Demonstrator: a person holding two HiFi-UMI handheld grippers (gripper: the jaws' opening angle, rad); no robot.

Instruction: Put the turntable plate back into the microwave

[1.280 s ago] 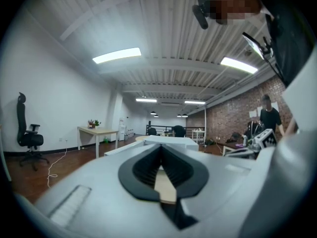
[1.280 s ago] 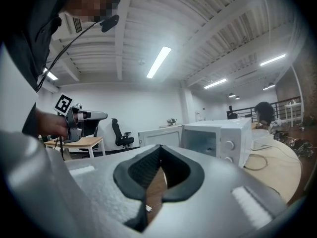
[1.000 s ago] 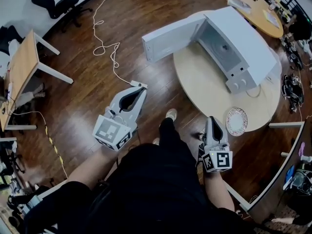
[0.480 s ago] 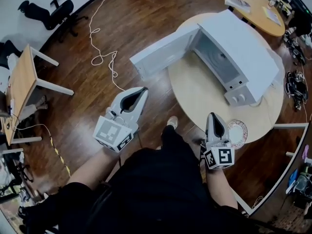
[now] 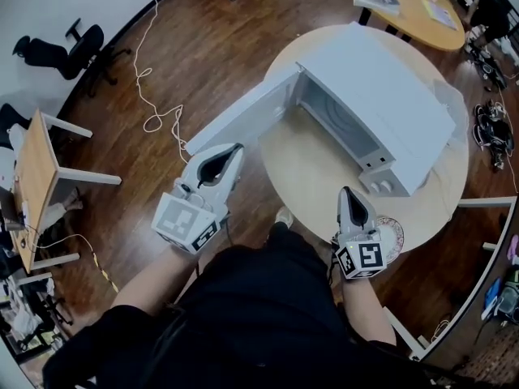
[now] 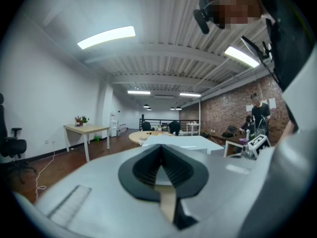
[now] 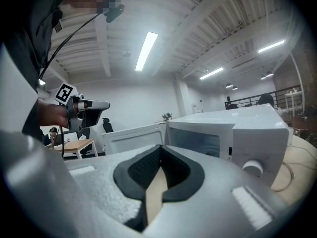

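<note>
**Microwave** (image 5: 381,112): white, standing on a round, pale table (image 5: 316,177). Its door (image 5: 239,120) is swung wide open to the left and overhangs the wooden floor (image 5: 203,39). The cavity is open to view.

**Turntable plate** (image 5: 392,235): lies flat at the table's near edge, outside the microwave, below the control-knob end. It is just right of the right gripper and partly covered by it.

**Left gripper** (image 5: 237,147): held over the floor below the open door. Its fingers (image 6: 141,170) are pressed together, with nothing between them.

**Right gripper** (image 5: 347,190): over the table's near rim, pointing toward the microwave. Its fingers (image 7: 136,170) are pressed together and hold nothing.

**Surroundings**: a white cable (image 5: 154,120) on the floor, an office chair (image 5: 57,51) at far left.
</note>
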